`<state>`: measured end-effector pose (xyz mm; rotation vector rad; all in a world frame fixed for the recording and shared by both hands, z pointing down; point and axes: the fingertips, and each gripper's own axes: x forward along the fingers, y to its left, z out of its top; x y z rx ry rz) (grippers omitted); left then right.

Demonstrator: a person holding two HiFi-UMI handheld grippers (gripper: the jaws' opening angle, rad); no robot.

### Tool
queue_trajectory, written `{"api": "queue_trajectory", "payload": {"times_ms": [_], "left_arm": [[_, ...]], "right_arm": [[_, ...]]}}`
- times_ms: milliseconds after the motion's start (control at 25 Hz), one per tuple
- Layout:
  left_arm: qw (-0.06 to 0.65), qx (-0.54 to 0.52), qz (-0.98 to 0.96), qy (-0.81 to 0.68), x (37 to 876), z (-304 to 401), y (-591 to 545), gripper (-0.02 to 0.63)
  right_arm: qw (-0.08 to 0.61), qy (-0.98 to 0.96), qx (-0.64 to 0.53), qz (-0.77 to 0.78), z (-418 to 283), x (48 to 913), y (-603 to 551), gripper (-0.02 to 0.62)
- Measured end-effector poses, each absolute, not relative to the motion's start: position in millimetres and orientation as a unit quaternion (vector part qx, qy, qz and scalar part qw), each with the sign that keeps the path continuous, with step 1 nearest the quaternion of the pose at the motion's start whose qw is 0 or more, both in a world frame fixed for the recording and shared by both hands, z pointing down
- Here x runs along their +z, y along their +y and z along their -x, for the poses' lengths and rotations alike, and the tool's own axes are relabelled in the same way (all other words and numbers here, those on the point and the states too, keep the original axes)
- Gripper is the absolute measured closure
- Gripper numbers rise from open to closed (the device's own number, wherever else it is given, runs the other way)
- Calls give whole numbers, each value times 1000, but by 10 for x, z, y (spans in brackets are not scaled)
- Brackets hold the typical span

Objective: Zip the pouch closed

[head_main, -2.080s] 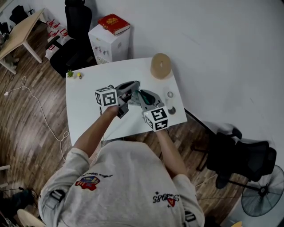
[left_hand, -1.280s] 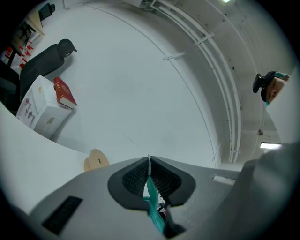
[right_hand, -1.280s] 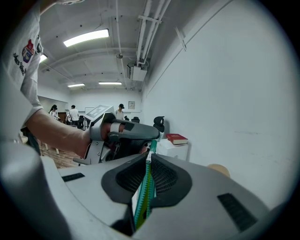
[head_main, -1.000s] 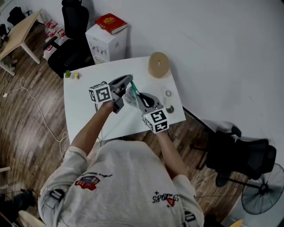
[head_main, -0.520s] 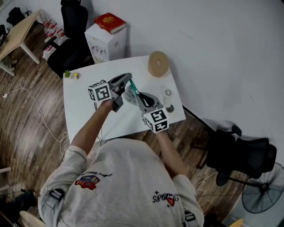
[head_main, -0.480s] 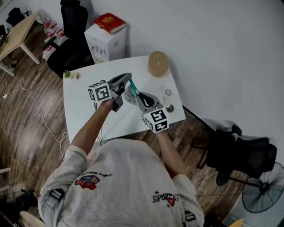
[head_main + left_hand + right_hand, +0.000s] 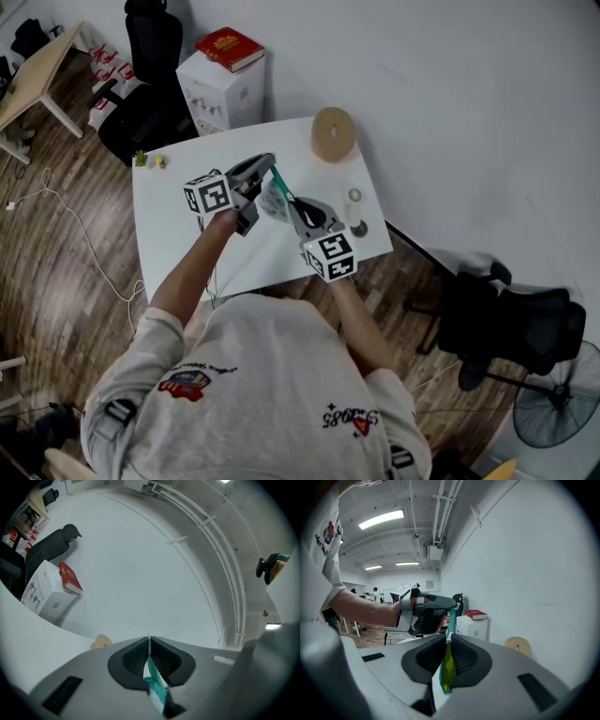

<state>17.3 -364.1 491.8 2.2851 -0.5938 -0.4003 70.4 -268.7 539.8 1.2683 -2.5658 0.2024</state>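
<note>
A small pale pouch (image 7: 273, 196) with a teal zipper strip hangs in the air above the white table (image 7: 187, 253), stretched between both grippers. My left gripper (image 7: 266, 170) is shut on its far top edge; in the left gripper view the teal strip (image 7: 157, 689) runs up into the closed pads (image 7: 136, 658) of the left gripper (image 7: 149, 651). My right gripper (image 7: 290, 202) is shut on the near end; in the right gripper view the right gripper (image 7: 447, 651) pinches a yellow-green and teal part of the pouch (image 7: 448, 668). The left gripper (image 7: 433, 603) shows just beyond it.
On the table stand a round tan roll (image 7: 333, 135) at the far edge and two small round items (image 7: 354, 197) near the right edge. A tiny plant (image 7: 140, 159) sits at the far left corner. A white box with a red book (image 7: 230, 49) and an office chair (image 7: 150, 103) stand behind.
About two seconds ago the grippers were closer together; the left gripper has drawn up and to the left, pulling the pouch taut. Over the last second both have held almost still.
</note>
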Motion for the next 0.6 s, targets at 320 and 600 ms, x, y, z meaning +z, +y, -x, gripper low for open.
{"api": "queue_trajectory", "payload": {"times_ms": [320,600], "left_arm": [[365,-156,-887,-237,4935,-111,-3685,594],[369,-156,-882,-248,4987,-70,-3717,594]], "right_arm": [[136,-886,74,-438,-739,5441,-2650,560],[137,-885,82,-437,-771,5519,-2623,560]]}}
